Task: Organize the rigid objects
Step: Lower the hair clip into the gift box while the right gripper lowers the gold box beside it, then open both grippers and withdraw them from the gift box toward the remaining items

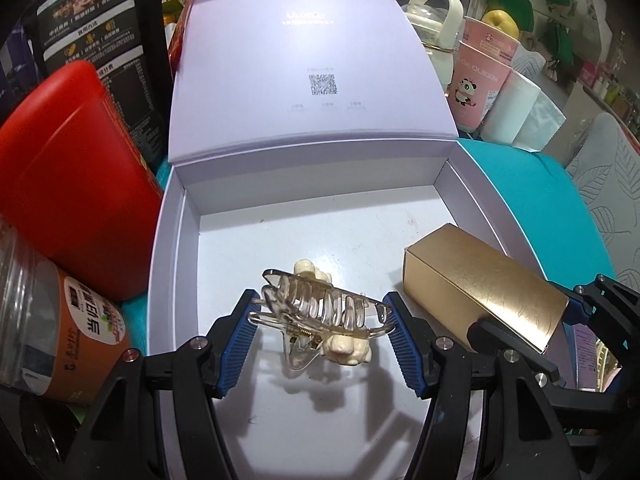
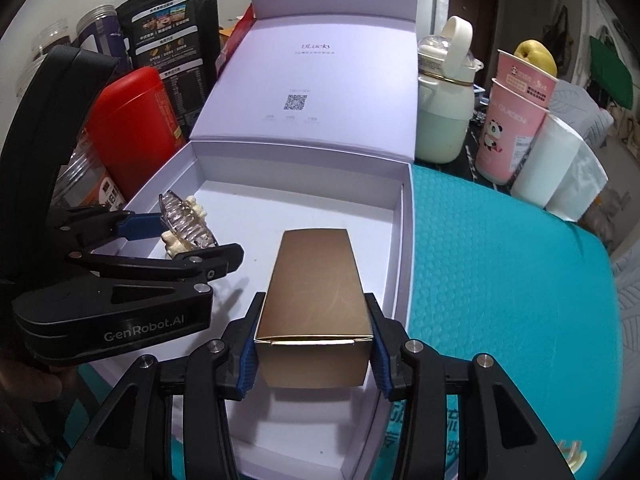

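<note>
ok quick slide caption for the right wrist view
Right gripper holds a gold carton over the open white box, beside the left gripper holding a clear hair claw.

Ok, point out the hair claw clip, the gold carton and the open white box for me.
hair claw clip (image 1: 320, 308), left wrist view, on its clear teeth
gold carton (image 2: 316, 276), right wrist view, on its top face
open white box (image 1: 312, 182), left wrist view, on its far inner wall

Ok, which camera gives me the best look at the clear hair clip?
Left wrist view. The hair clip sits centred and close between the left claw pads, teeth and spring visible, above the white box floor. The right wrist view shows it small, edge-on at the left, partly hidden by that claw.
</note>
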